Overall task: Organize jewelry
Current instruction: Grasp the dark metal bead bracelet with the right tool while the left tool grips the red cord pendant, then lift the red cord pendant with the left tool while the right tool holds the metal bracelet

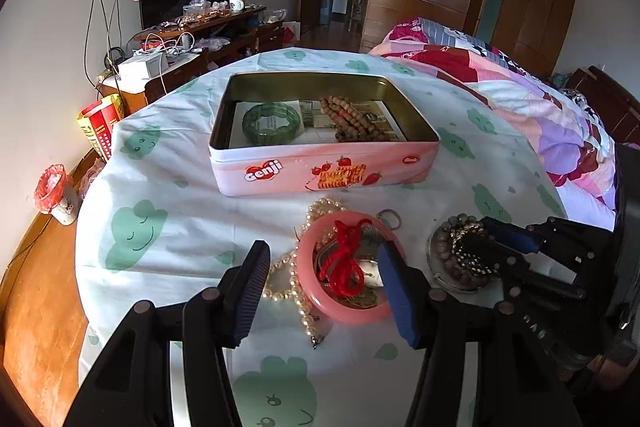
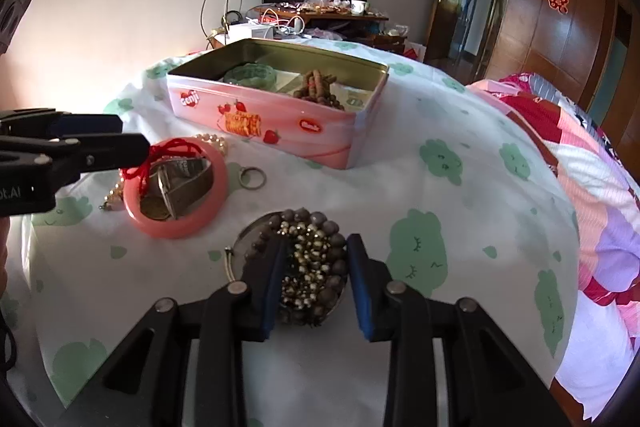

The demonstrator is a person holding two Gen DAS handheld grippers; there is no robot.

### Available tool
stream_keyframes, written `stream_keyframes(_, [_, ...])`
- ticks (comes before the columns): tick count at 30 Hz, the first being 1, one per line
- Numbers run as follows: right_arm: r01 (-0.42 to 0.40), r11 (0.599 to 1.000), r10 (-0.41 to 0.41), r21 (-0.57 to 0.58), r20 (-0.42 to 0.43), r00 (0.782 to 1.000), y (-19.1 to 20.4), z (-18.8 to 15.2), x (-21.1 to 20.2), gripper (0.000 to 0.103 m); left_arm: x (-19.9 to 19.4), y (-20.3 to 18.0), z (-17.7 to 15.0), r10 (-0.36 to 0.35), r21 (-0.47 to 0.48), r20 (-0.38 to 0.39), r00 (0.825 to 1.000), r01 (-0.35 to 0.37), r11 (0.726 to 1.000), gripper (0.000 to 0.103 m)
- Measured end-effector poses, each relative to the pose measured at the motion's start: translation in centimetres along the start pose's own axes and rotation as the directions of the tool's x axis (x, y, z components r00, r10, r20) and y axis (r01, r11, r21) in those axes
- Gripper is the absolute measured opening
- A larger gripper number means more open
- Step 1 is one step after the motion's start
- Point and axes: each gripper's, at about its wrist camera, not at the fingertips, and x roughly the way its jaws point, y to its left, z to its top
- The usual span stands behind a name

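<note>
Right wrist: right claw (agape) straddling bead pile; hidden left.

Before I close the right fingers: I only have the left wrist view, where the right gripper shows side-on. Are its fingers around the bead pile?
Observer: Yes. The right gripper is open, with one finger on each side of the pile. The gold bead cluster sits between them.
Operator: Anything under the pile?
Observer: A thin silver bangle lies beneath the dark beads. Its open end pokes out on the left.
Operator: What's inside the pink bangle? Half of it is blocked for me.
Observer: A metal watch band stands on edge, beside the red cord.
</note>
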Motion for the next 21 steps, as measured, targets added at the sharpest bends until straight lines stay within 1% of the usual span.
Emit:
stream_keyframes(1, [-0.003,1.0,0.003,0.009,0.003,1.0,-0.2,0.0,-0.1,0.019,0.0,0.0,0.0,-0.001,0.0,0.0,1.0,0.001,1.0,0.057])
stream_keyframes(2, [-0.024,0.999,0.024,0.028,0.004,1.0,-0.6,0.1,-0.2,0.018,0.0,0.0,0.0,-0.004,0.001,-0.001,1.0,0.004,1.0,0.057])
stream_keyframes(4, [-0.044,0.998,0.044,0.044,0.003,0.999,-1.0,0.1,-0.3,0.017,-0.1,-0.2,0.0,-0.001,0.008,0.004,1.0,0.001,1.0,0.057])
stream_keyframes(7, [-0.046,0.998,0.045,0.051,0.019,0.999,-1.1,0.3,-0.7,0.017,-0.2,-0.4,0.1,0.0,0.015,0.009,1.0,-0.001,1.0,0.057])
stream_keyframes(12, [-0.048,0.996,0.042,0.079,0.083,0.996,-1.8,1.3,-2.7,0.017,-0.1,-0.8,0.2,0.0,0.03,0.01,1.0,0.0,1.0,0.056])
stream_keyframes(13, [-0.05,0.995,0.042,0.083,0.09,0.995,-1.9,1.4,-3.0,0.017,-0.2,-0.9,0.2,-0.003,0.033,0.012,1.0,0.002,0.999,0.053])
stream_keyframes(15, [-0.054,0.995,0.045,0.089,0.099,0.994,-2.2,1.6,-3.3,0.017,-0.1,-1.1,0.2,-0.007,0.041,0.009,1.0,0.006,0.999,0.051])
stream_keyframes(17, [-0.074,0.993,0.067,0.094,0.079,0.995,-2.3,1.5,-2.8,0.017,0.1,-1.4,0.2,-0.014,0.05,0.001,1.0,0.014,0.999,0.041])
stream_keyframes(18, [-0.077,0.992,0.07,0.104,0.073,0.995,-2.4,1.4,-2.5,0.017,0.3,-1.6,0.1,-0.018,0.057,-0.007,1.0,0.018,0.998,0.033])
stream_keyframes(19, [-0.081,0.991,0.075,0.111,0.059,0.995,-2.6,1.2,-2.0,0.017,0.6,-1.8,0.1,-0.021,0.064,-0.014,1.0,0.022,0.998,0.031])
stream_keyframes(21, [-0.087,0.989,0.083,0.12,0.036,0.996,-2.9,0.8,-1.4,0.017,1.1,-1.9,-0.1,-0.023,0.069,-0.026,0.999,0.025,0.997,0.029])
